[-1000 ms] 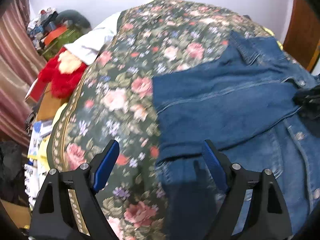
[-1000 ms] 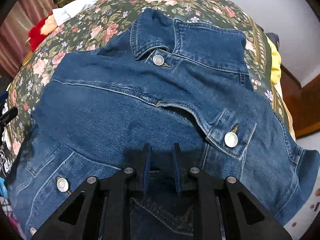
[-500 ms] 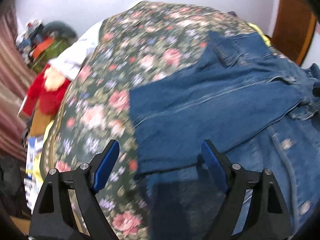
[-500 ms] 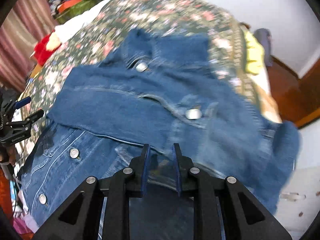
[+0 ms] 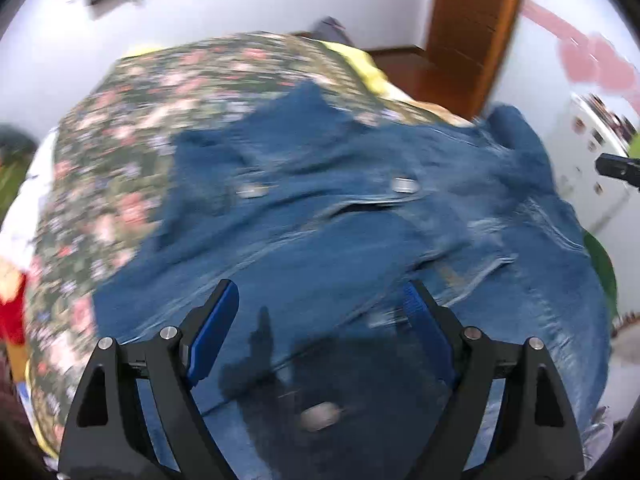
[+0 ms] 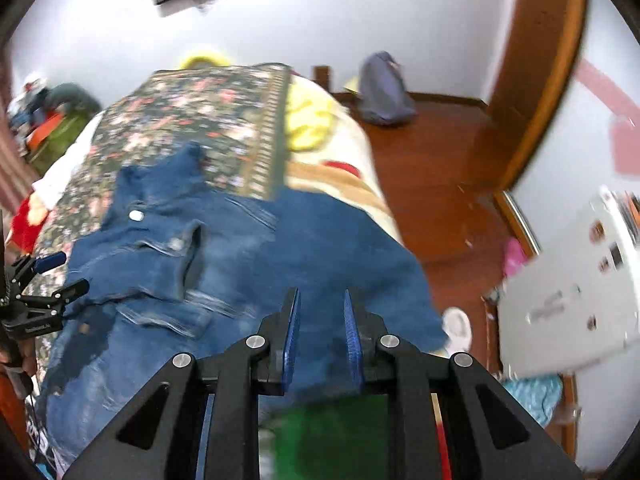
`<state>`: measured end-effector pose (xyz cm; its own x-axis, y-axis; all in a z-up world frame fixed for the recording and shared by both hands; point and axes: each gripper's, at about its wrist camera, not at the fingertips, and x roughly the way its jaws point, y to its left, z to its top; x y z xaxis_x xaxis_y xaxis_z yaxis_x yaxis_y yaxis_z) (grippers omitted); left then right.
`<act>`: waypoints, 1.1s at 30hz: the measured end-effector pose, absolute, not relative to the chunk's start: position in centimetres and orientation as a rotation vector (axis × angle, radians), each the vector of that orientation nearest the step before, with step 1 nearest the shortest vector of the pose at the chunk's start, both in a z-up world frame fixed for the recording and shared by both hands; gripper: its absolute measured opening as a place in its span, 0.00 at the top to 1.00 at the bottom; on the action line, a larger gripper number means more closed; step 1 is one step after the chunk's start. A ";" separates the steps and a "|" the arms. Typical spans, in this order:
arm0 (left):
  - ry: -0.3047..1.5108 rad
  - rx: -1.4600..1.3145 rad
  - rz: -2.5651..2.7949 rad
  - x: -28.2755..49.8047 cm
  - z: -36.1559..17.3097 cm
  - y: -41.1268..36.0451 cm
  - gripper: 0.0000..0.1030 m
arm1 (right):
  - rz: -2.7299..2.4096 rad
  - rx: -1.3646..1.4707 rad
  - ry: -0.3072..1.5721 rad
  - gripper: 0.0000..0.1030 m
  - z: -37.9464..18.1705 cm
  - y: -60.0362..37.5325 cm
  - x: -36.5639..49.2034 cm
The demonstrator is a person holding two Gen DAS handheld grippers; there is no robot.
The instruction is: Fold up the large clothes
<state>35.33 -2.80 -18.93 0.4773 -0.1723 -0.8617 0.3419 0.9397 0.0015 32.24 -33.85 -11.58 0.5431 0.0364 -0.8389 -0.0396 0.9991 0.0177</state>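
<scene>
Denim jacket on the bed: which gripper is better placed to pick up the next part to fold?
Probably the left gripper. It is wide open and hovers over the denim jacket with fabric between its fingers. The right gripper has only a narrow gap and sits at the jacket's edge by the bed side.

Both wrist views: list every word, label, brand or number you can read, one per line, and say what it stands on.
None can be read.
White lettering on the left hand-held gripper body: too small and blurred.
Dark marks on the white appliance: motion-blurred, unreadable.
Denim jacket buttons: blurred, no lettering legible.
</scene>
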 end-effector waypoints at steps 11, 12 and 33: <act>1.100 0.319 -0.387 38.8 -22.9 -10.5 0.38 | -0.023 0.241 1.098 0.83 -17.7 -40.4 28.3; 1.096 0.300 -0.397 38.9 -22.8 -10.4 0.43 | -0.027 0.263 1.105 0.83 -18.1 -40.8 28.1; 1.108 0.151 -0.472 39.3 -20.3 -13.6 0.73 | -0.054 0.637 1.120 0.83 -21.6 -47.4 29.4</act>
<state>39.33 -13.62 -20.32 0.3598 -0.2903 -0.8867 0.4382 0.8916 -0.1140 29.36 -47.44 -21.60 0.4534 0.2696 -0.8496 0.3505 0.8224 0.4480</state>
